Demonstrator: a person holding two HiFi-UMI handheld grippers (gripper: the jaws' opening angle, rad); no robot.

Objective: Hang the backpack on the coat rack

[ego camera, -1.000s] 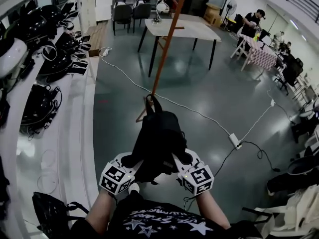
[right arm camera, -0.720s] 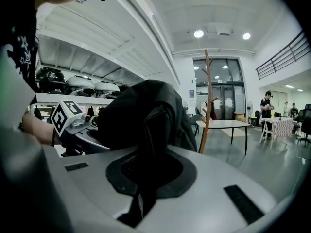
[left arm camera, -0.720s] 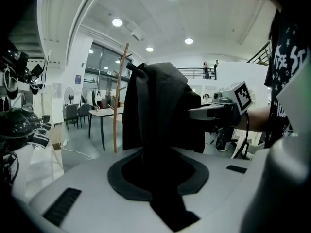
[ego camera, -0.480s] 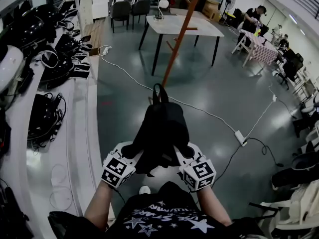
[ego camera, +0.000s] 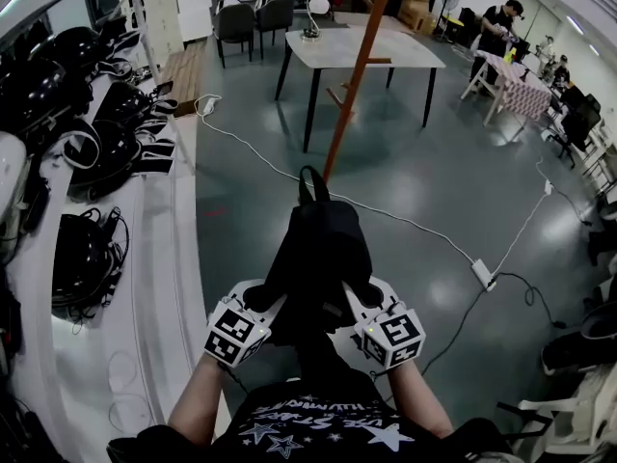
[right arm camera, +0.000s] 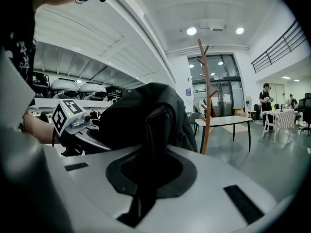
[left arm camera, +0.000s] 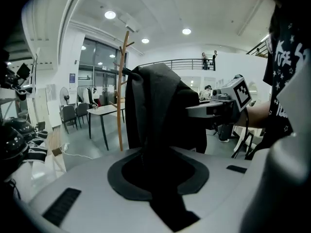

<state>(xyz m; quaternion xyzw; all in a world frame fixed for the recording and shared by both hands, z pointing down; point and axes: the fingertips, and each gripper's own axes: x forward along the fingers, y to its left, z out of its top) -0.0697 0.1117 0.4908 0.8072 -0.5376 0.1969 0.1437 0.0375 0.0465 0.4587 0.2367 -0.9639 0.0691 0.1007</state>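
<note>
Over the grey floor point(ego camera: 434, 162), the head view shows us holding the black backpack point(ego camera: 318, 254) up between both tools. The left gripper point(ego camera: 262, 302) takes its left side and the right gripper point(ego camera: 359, 302) its right. The bag's top handle point(ego camera: 309, 179) points toward the orange coat rack point(ego camera: 359, 75), which stands farther off, before a white table point(ego camera: 405, 51). The backpack is not yet on the rack. A white cable point(ego camera: 424, 228) crosses the floor.

Through the left gripper view, we see our jaws clamped on a fold of the backpack's dark fabric. The bag rises just ahead, the coat rack far behind at its left.

Through the right gripper view, our jaws are nearly together, pinching a black strap point(right arm camera: 148, 144) of the backpack. The coat rack stands far off at its right.
</note>
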